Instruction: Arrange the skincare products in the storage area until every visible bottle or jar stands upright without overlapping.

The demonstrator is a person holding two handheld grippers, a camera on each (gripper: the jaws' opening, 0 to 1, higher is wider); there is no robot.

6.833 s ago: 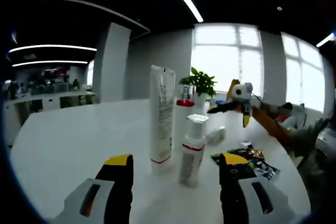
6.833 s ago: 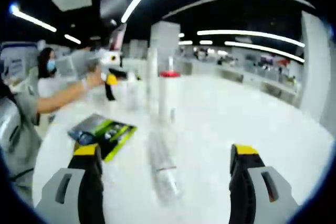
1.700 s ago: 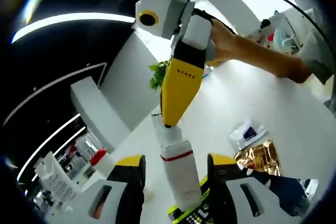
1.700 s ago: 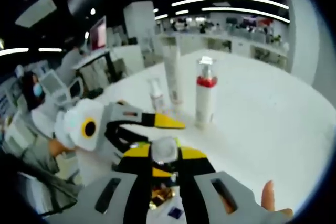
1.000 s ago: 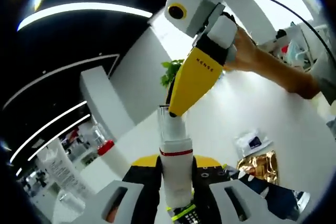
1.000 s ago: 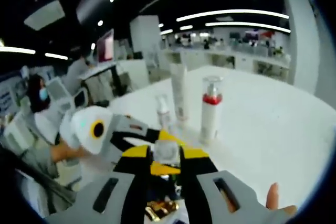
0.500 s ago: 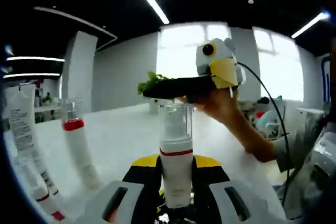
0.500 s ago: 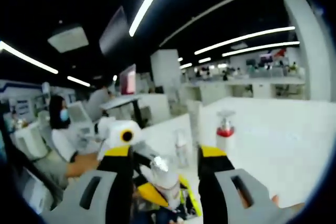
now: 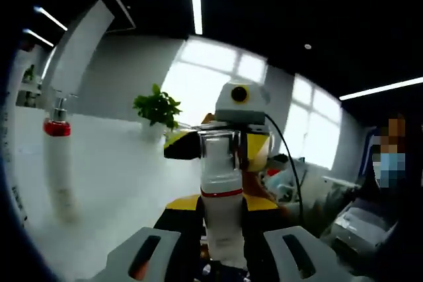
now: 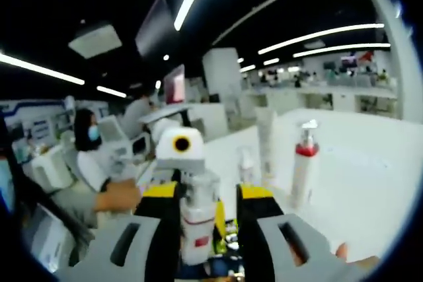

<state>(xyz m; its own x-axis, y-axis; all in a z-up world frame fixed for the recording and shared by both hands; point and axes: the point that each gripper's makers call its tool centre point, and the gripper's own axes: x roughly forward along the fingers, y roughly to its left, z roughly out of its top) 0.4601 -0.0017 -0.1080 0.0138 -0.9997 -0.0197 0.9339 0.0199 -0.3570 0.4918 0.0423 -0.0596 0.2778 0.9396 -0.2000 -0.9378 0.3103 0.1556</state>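
Observation:
A white pump bottle (image 9: pixel 220 183) with a clear cap and a red band stands upright in mid-air, my left gripper (image 9: pixel 221 208) shut on its lower body. My right gripper (image 9: pixel 218 150) faces it from behind, one yellow jaw on each side of the clear cap. In the right gripper view the same bottle (image 10: pixel 198 219) sits between my right gripper (image 10: pixel 207 196) jaws with a small gap on its right side, so that gripper is open. A red-collared pump bottle (image 10: pixel 304 163), a white tube (image 10: pixel 266 140) and a small bottle (image 10: pixel 246 162) stand upright on the white table (image 10: pixel 370 163).
The red-collared pump bottle (image 9: pixel 58 163) stands left of the held bottle, with a potted plant (image 9: pixel 157 107) behind it near the windows. A hand (image 10: pixel 122 197) holds the left gripper, and a seated person (image 10: pixel 86 146) is beyond it. Dark sachets lie on the table below the grippers.
Both views have swung round. My right gripper's jaws have narrowed from wide apart to close around the bottle's cap. The left gripper still holds the bottle.

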